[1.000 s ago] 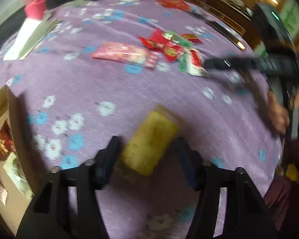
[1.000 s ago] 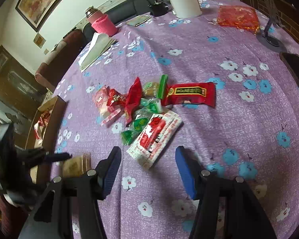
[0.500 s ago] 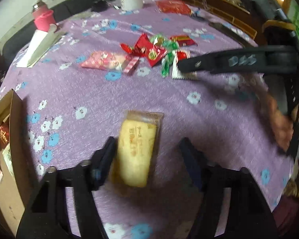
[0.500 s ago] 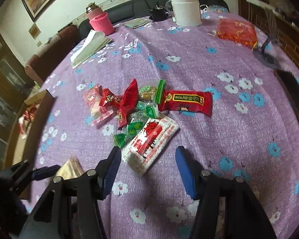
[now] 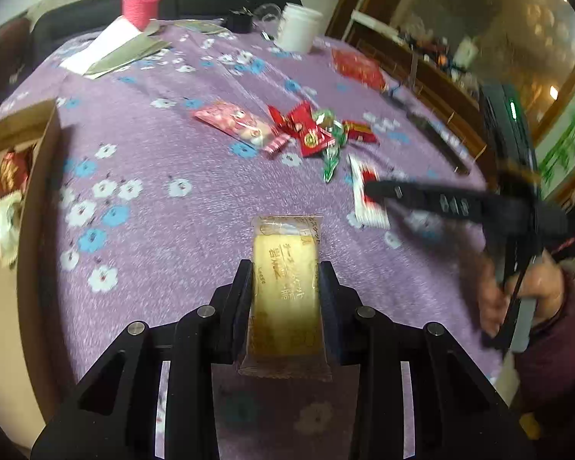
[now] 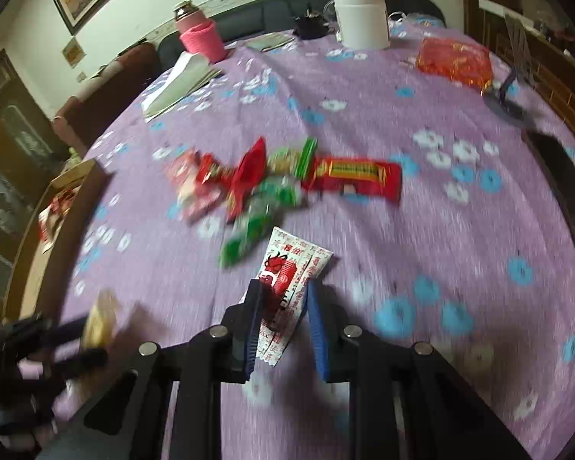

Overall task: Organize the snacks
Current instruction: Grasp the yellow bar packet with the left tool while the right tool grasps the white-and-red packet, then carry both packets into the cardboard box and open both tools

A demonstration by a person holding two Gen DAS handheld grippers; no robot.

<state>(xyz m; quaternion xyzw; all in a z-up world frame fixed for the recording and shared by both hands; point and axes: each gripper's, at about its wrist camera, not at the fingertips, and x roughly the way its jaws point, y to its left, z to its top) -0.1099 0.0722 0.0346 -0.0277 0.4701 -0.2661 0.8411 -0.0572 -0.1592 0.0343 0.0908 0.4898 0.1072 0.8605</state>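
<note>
Both of your grippers have just been closing, and each now has a snack between its jaws. Your left gripper (image 5: pixel 285 280) clamps the yellow wafer packet (image 5: pixel 285 287) by its long sides, low over the purple worktop (image 5: pixel 165 230) where half a second ago it lay loose between open jaws. Your right gripper (image 6: pixel 281 306) pinches the white-and-red sachet (image 6: pixel 287 280) at the near edge of the snack pile (image 6: pixel 264 180). With two snacks secured, the cardboard box (image 5: pixel 38 145) at the left, already holding packets, looks like the next stop.
</note>
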